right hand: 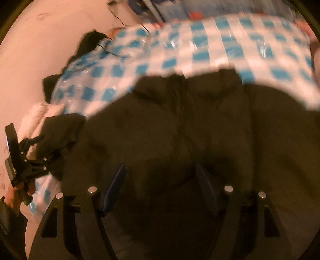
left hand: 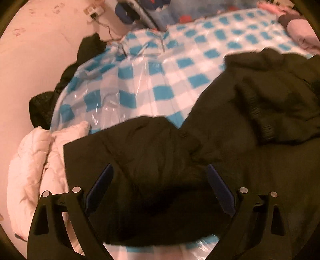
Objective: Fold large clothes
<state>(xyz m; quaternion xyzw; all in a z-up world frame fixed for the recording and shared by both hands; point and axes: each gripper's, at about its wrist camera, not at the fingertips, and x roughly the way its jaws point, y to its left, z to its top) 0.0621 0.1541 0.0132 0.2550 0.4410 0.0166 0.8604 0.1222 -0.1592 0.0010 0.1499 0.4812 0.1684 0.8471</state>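
- Two blue-padded fingers of the left claw (left hand: 160, 192) stand wide apart above a bunched fold of the dark jacket (left hand: 230, 130); the pads press on nothing.
- Two fingers of the right claw (right hand: 160, 190) also stand apart, narrower than the left, over the jacket's dark middle (right hand: 180, 130); this view is blurred, and no cloth looks pinched between them.
- One dark jacket, the only large garment spread out, covers the near part of the surface and reaches its near edge. A ribbed cuff (left hand: 262, 124) lies on the jacket's right portion.
- One blue-and-white checked cover (left hand: 160, 66) under a clear plastic sheet carries the jacket; whether it tops a bed or a bench I cannot tell.
- One white padded garment (left hand: 38, 160) is heaped at the near left corner, touching the jacket's left edge.
- One black crumpled item (left hand: 42, 108) hangs off the left edge, with more dark cloth (left hand: 90, 46) farther along the same edge; whether these are one piece I cannot tell.
- One hand (right hand: 22, 192) holds the left claw (right hand: 26, 156) at the left rim of the right wrist view, beside the near left corner.
- One socket with a cable (left hand: 94, 14) sits on the pink wall beyond the far left corner.
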